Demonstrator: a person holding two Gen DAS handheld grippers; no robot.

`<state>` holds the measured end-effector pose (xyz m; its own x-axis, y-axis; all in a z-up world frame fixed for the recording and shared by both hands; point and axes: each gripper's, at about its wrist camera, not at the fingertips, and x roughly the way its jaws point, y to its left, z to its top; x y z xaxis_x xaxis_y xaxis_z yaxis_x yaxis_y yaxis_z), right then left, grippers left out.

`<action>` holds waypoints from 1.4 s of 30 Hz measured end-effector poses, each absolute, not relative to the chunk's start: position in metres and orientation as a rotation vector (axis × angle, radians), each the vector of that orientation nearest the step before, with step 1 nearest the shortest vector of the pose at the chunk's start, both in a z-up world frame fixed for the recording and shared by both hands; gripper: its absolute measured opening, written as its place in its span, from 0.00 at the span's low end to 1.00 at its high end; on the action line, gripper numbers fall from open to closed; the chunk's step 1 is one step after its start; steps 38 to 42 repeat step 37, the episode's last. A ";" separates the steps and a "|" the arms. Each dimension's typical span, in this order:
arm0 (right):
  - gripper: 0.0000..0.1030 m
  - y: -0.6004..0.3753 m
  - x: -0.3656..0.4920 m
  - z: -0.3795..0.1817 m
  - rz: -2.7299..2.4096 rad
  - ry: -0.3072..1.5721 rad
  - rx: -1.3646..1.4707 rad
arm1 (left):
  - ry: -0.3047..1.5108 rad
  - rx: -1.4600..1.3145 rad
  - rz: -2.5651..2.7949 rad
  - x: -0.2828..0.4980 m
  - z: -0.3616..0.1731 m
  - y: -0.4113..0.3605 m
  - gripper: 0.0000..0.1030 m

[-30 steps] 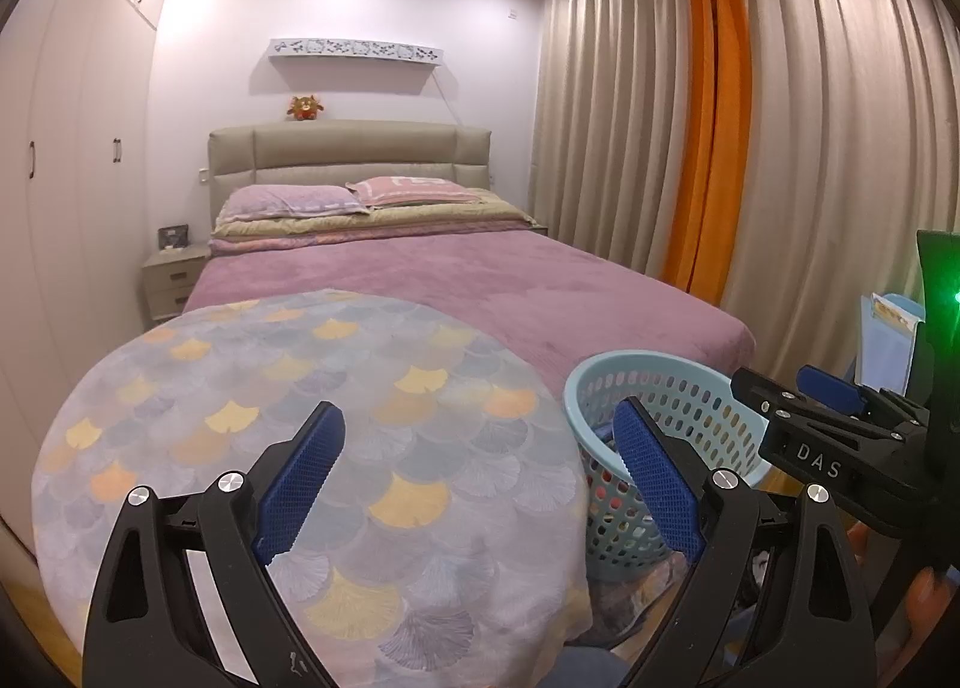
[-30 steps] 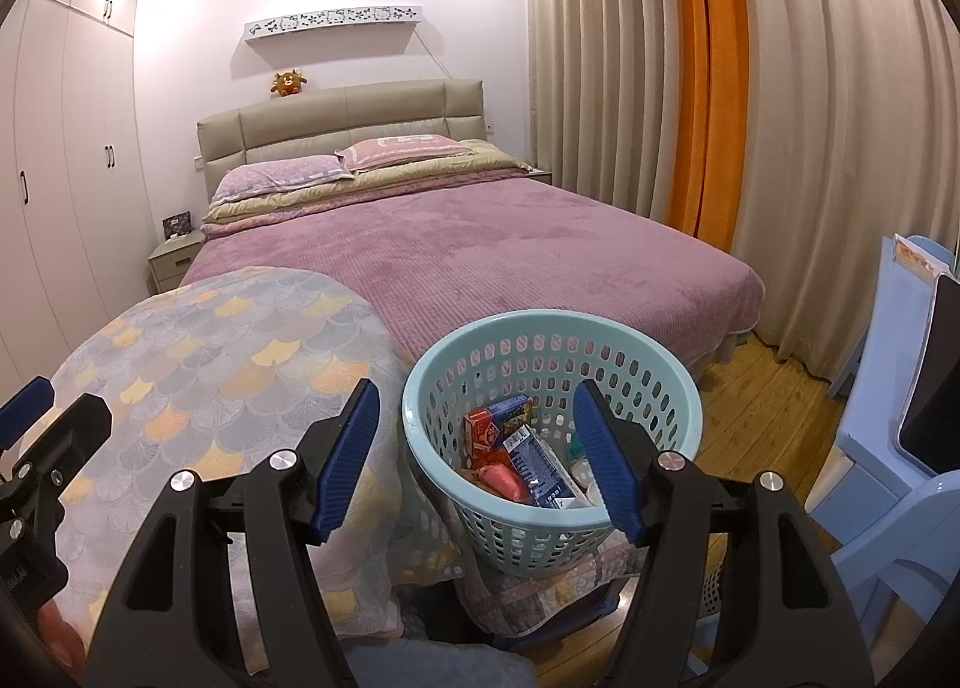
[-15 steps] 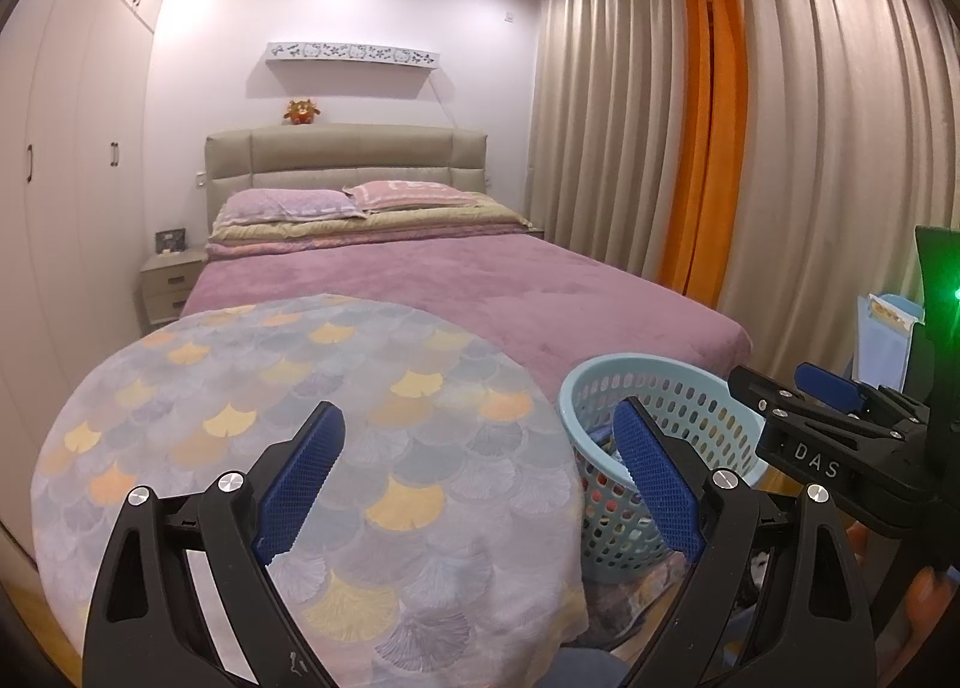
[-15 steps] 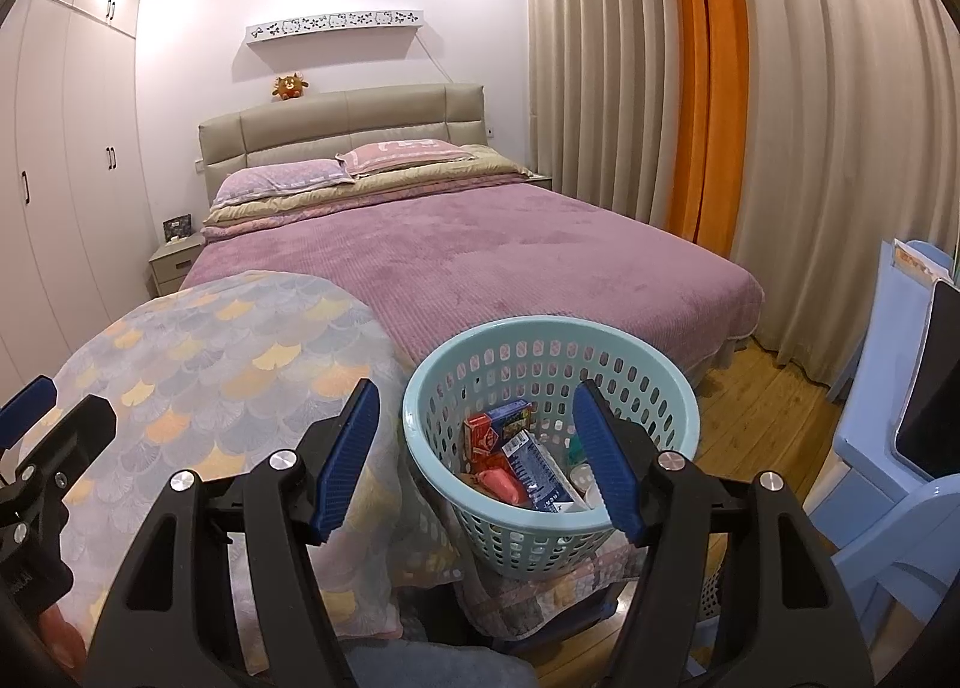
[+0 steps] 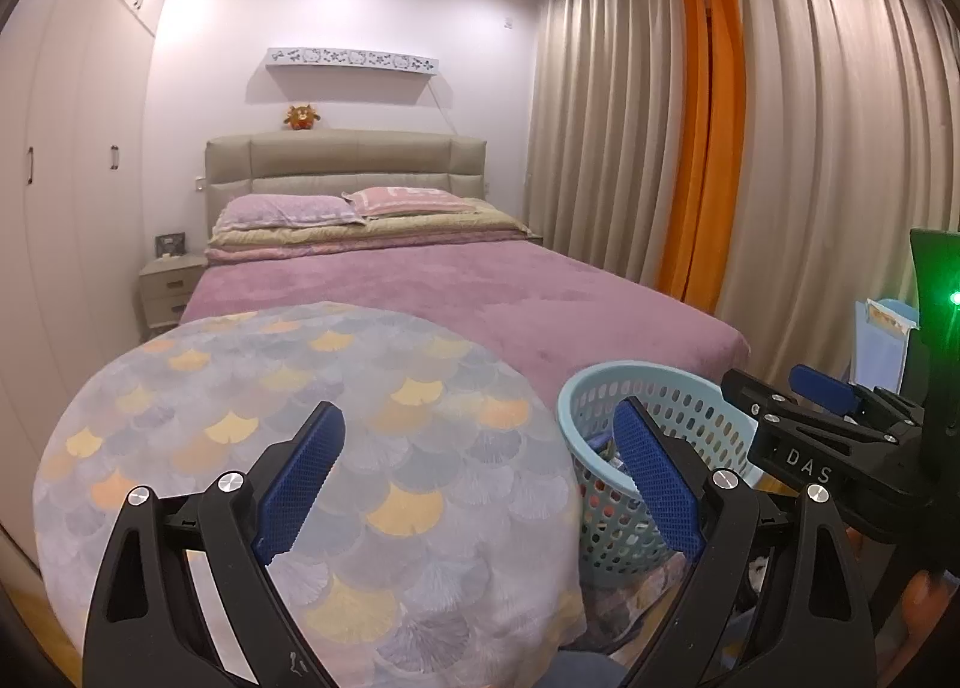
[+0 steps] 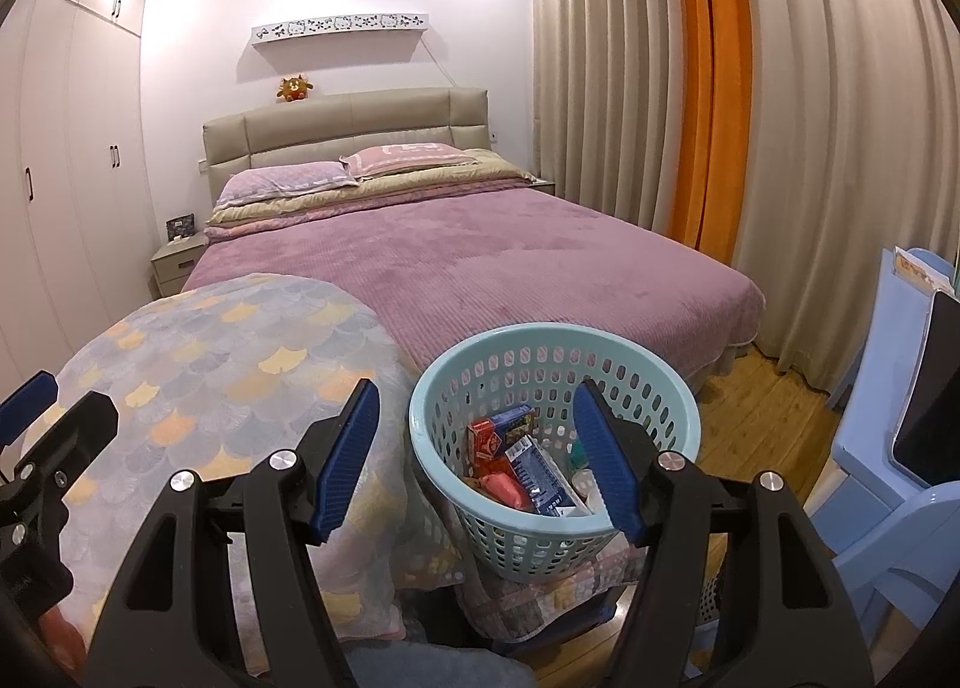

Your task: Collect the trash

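A light blue perforated basket point(image 6: 558, 340) point(image 5: 678, 388) stands just right of a round table draped in a scale-patterned cloth point(image 5: 312, 424) point(image 6: 240, 352). Inside the basket lie trash items: a red box point(image 6: 487, 436), a blue-and-white packet point(image 6: 543, 478) and a red wrapper point(image 6: 504, 488). My right gripper point(image 6: 477, 412) hovers over the basket's near rim, open, nothing between its blue pads. Above the tablecloth my left gripper point(image 5: 480, 436) is open and empty too. Each gripper shows at the edge of the other's view.
A bed with a purple cover point(image 6: 480, 262) fills the room behind the table. Beige and orange curtains point(image 6: 708, 87) hang on the right. A light blue plastic chair point(image 6: 888, 448) stands at the right on the wooden floor point(image 6: 762, 418). A nightstand point(image 5: 168, 286) and wardrobes line the left.
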<state>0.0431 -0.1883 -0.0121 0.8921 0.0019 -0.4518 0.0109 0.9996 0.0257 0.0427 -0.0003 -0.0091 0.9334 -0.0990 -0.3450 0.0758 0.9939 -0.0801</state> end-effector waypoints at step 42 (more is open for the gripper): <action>0.62 -0.163 0.051 -0.013 0.030 0.489 -0.009 | 0.411 -0.136 -0.076 0.055 -0.015 0.022 0.90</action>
